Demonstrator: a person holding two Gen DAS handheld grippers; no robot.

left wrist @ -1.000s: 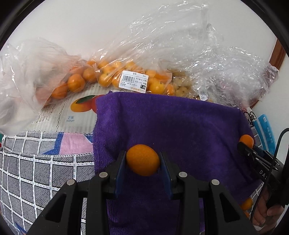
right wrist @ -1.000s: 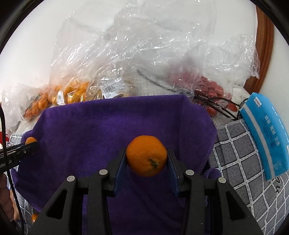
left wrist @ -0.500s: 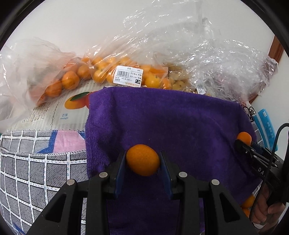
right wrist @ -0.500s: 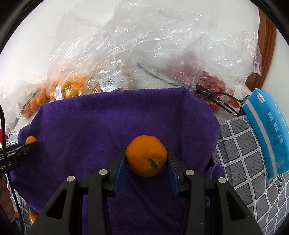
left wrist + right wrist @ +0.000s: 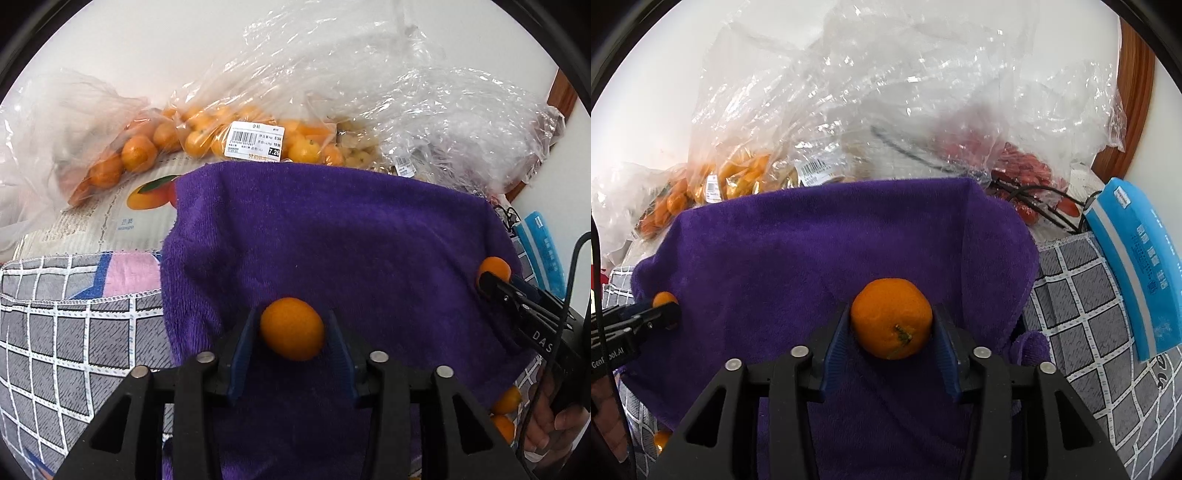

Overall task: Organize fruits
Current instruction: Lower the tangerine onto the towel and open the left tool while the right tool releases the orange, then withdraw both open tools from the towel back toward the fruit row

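My left gripper [image 5: 291, 332] is shut on a small smooth orange kumquat [image 5: 291, 328] and holds it over the near part of a purple towel [image 5: 332, 236]. My right gripper [image 5: 891, 326] is shut on a rounder mandarin [image 5: 891, 323] with its stem facing me, over the same towel [image 5: 812, 251]. Each gripper shows in the other's view: the right one at the towel's right edge [image 5: 493, 278], the left one at its left edge [image 5: 665, 304].
Clear plastic bags of oranges [image 5: 140, 151], kumquats [image 5: 303, 147] and red fruit [image 5: 1027, 173] lie behind the towel against a white wall. A blue packet [image 5: 1137, 266] lies right on the grey checked cloth [image 5: 74, 332]. Loose small oranges [image 5: 506, 400] lie by the towel's near right corner.
Both grippers have moved forward and lower over the towel, each still holding its fruit. The bags and towel sit higher and closer in both views.
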